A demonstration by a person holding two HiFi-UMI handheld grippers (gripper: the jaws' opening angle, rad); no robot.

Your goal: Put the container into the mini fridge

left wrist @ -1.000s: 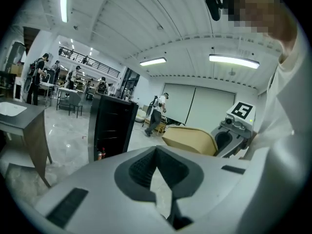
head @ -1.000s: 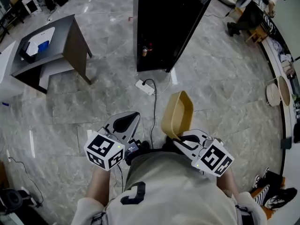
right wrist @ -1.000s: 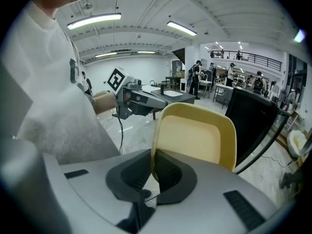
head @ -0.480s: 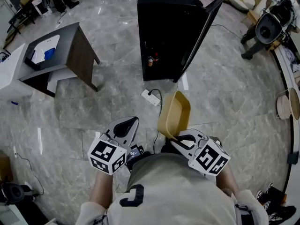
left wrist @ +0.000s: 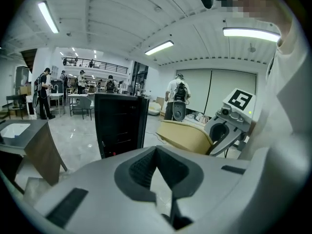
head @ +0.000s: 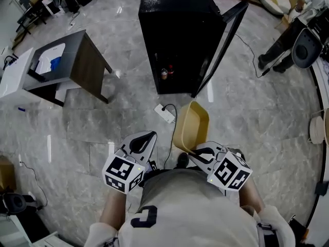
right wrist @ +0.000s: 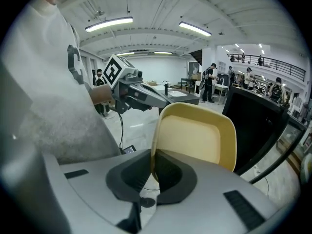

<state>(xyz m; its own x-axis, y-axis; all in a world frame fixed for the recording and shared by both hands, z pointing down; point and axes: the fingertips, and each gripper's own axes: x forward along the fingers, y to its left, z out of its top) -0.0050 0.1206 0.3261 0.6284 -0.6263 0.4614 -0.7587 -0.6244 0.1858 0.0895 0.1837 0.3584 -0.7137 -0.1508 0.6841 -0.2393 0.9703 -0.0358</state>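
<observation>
Grey marble-look floor point(head: 92, 122), open hall. Nearest me, my left gripper point(head: 148, 137) has its jaws together with nothing between them. My right gripper point(head: 194, 151) has its jaws clamped on the rim of the yellow container point(head: 191, 126), held on edge above the floor. Beyond it, a white power strip point(head: 165, 113) lies on the floor. Farther on stands the black mini fridge point(head: 175, 30) with its door point(head: 222, 40) swung open; the container is well short of it. A grey table point(head: 82, 55) stands off to the left.

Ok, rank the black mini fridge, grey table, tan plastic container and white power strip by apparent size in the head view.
Largest first:
black mini fridge
grey table
tan plastic container (nearer the camera, so flattered)
white power strip
</observation>
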